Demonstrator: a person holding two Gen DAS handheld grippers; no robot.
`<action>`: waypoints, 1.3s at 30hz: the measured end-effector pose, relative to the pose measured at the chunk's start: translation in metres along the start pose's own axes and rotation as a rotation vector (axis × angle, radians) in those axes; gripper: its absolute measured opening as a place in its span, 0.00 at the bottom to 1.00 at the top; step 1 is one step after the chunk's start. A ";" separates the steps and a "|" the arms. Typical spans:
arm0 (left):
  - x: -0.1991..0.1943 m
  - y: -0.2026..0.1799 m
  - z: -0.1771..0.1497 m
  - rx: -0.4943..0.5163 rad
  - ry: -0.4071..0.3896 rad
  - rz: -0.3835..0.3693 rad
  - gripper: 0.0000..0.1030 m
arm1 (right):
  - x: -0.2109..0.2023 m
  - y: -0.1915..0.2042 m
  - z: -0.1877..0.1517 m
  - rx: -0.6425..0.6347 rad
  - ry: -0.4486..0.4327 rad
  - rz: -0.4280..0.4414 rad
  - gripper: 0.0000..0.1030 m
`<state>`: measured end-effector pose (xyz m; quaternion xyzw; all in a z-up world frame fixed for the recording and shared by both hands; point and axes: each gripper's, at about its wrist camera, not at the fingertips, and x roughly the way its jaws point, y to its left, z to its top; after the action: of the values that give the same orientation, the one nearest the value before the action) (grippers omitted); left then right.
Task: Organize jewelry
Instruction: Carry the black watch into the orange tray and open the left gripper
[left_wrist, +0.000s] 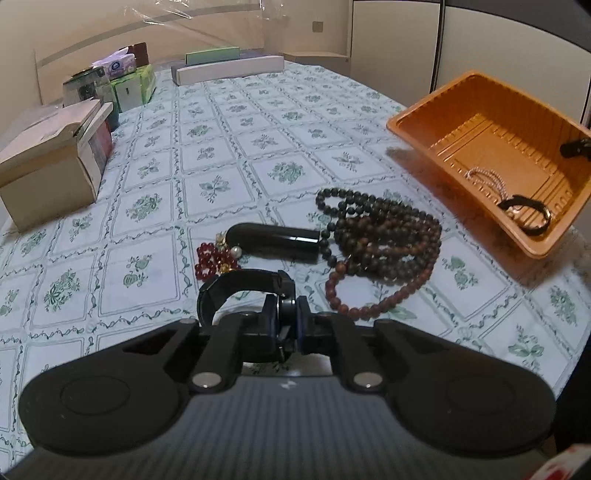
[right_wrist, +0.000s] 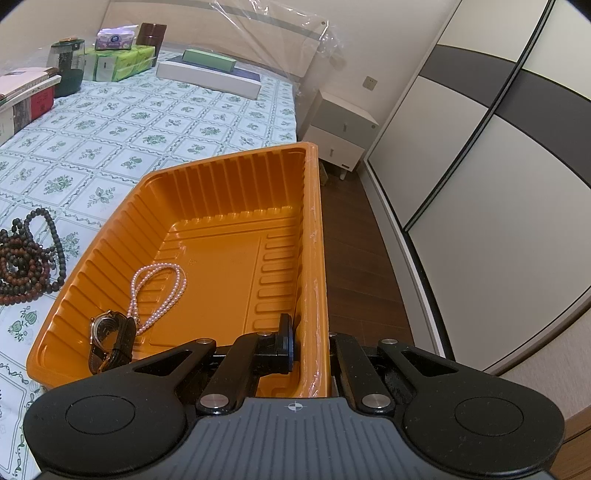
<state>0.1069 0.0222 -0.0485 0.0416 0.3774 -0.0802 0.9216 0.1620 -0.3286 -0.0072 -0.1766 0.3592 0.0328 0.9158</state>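
Observation:
My left gripper (left_wrist: 291, 321) is shut on a black watch (left_wrist: 236, 288), its strap looping out to the left just above the patterned cloth. Beyond it lie a black cylinder case (left_wrist: 273, 240), a red bead bracelet (left_wrist: 214, 260) and a heap of dark and brown bead strings (left_wrist: 380, 236). My right gripper (right_wrist: 312, 343) is shut on the right wall of the orange tray (right_wrist: 236, 192), one finger inside and one outside. The tray (left_wrist: 491, 110) hangs tilted at the cloth's right edge. In it lie a pearl string (right_wrist: 159, 291) and a leather-strap watch (right_wrist: 110, 339).
Cardboard boxes (left_wrist: 51, 166) stand at the left, with tissue packs (left_wrist: 133, 86) and a jar behind them. A long white box (left_wrist: 229, 70) lies at the far end. To the right the surface drops to a wooden floor, with a nightstand (right_wrist: 340, 133) and sliding wardrobe doors (right_wrist: 480, 166).

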 end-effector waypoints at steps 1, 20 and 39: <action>-0.001 -0.001 0.002 -0.001 -0.004 -0.003 0.08 | 0.000 0.000 0.001 -0.002 0.000 -0.001 0.03; 0.015 -0.106 0.085 0.048 -0.096 -0.331 0.08 | 0.000 -0.001 0.001 0.000 -0.002 0.007 0.03; 0.059 -0.186 0.096 0.147 -0.021 -0.454 0.09 | 0.001 -0.002 0.001 0.013 -0.002 0.014 0.03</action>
<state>0.1815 -0.1811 -0.0244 0.0217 0.3608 -0.3131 0.8783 0.1634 -0.3302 -0.0065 -0.1680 0.3597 0.0368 0.9171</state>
